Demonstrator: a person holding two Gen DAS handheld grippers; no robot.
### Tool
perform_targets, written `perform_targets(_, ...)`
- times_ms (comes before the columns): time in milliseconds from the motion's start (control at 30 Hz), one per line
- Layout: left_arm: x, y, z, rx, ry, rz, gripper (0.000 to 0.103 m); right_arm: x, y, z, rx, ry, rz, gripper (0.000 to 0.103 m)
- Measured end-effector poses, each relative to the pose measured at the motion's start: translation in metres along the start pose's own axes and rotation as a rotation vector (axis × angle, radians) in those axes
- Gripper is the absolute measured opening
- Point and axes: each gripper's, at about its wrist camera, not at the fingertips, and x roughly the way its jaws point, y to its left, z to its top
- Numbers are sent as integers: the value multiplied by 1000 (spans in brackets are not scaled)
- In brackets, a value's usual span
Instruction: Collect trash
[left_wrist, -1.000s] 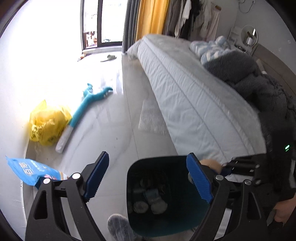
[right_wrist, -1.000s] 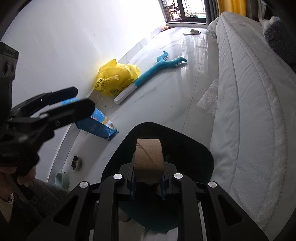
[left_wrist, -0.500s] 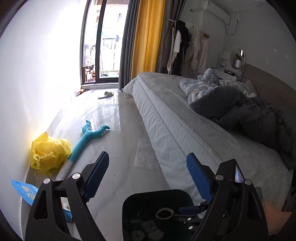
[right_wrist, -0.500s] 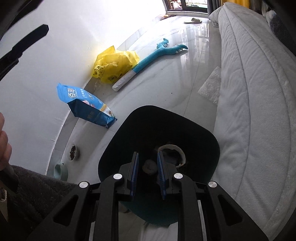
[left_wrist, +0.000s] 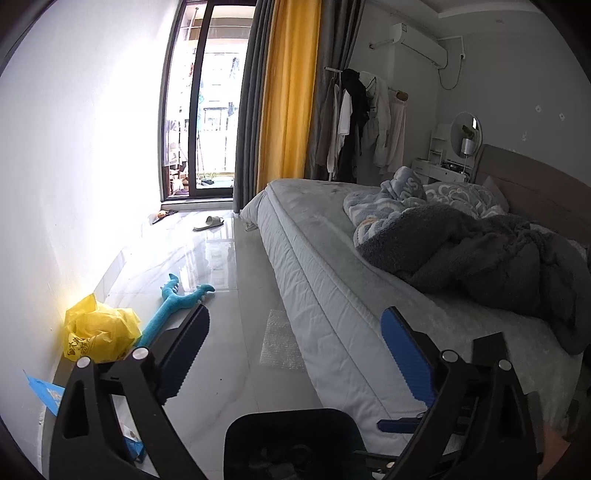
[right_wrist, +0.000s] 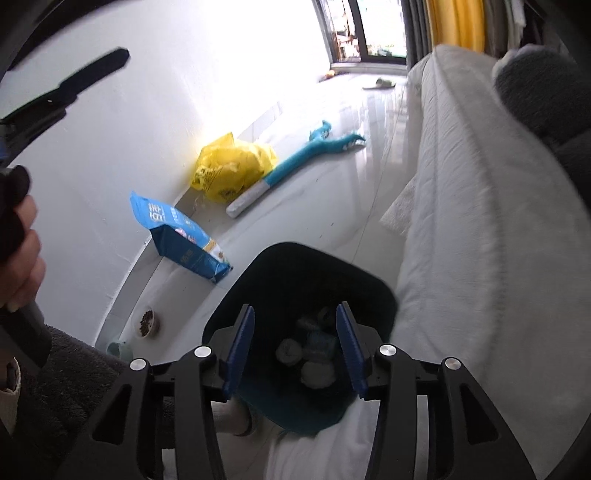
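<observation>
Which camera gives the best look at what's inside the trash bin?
The right wrist view: it looks down into the trash bin, showing the trash inside. The left wrist view catches only its rim at the bottom edge, contents dark.

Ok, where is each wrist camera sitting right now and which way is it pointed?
Left wrist: behind the open left gripper, held level, facing down the room past the bed toward the balcony door; only the bin's rim shows at the bottom.
Right wrist: behind the open right gripper, tilted down into the trash bin; the person's left hand shows at left.
Shared: bin, yellow bag, teal toy, bed.
</observation>
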Motion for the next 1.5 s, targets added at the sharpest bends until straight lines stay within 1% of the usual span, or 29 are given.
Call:
perform_targets(33, -1, -3, -1, 2, -4, 3, 96, -12, -4, -2, 6, -26, -20, 49)
perform_targets(100, -4, -12, 0, -10, -11, -4, 96, -31, -15, -5, 27, -68, -42, 55)
perform_targets(167, -7, -24, 0, -16, -18, -4, 96, -57, -28, -10, 50, -121, -80, 58)
perform_targets(233, -10, -36, -2, -7, -10, 2, 97, -77, -38, -16, 67, -162, -110, 61)
perform_targets(300, -14, -48, -6, -1, -3, 8, 97, -103, -52, -22, 96, -211, -148, 67)
perform_targets(333, -16, -55, -9, 3, 2, 7, 97, -114, -58, -26, 110, -233, -159, 69)
perform_targets(433, -22, -75, -17, 35, 12, 0, 98, -152, -72, -45, 148, -309, -197, 75)
perform_targets(533, -33, -95, -25, 67, 11, -14, 98, -179, -73, -60, 133, -358, -246, 82)
perform_targets(667, -46, -114, -35, 85, 15, -44, 99, -213, -78, -86, 115, -412, -318, 92)
perform_targets(767, -56, -123, -40, 90, 28, -56, 100, -237, -82, -106, 126, -442, -356, 96)
perform_targets(833, -64, -126, -43, 90, 34, -32, 100, -255, -83, -116, 133, -471, -368, 96)
perform_targets(867, -68, -127, -44, 86, 28, -31, 100, -263, -83, -120, 150, -488, -375, 98)
perform_targets(967, -83, -131, -43, 76, -1, -37, 100, -288, -78, -130, 177, -543, -384, 100)
perform_targets(1067, -100, -138, -43, 88, -35, -59, 100, -307, -70, -144, 165, -566, -441, 100)
perform_targets(1133, -108, -140, -47, 83, -36, -69, 100, -318, -67, -156, 173, -571, -468, 100)
perform_targets(1233, -118, -143, -56, 88, -27, -60, 100, -331, -66, -177, 207, -592, -479, 100)
perform_targets(1367, -129, -148, -70, 135, -21, -58, 100, -342, -65, -200, 242, -615, -494, 100)
perform_targets(1433, -131, -147, -77, 142, -10, -71, 100, -346, -67, -215, 260, -619, -491, 100)
perform_targets(1500, -133, -147, -81, 147, -10, -78, 100, -347, -67, -223, 263, -625, -481, 100)
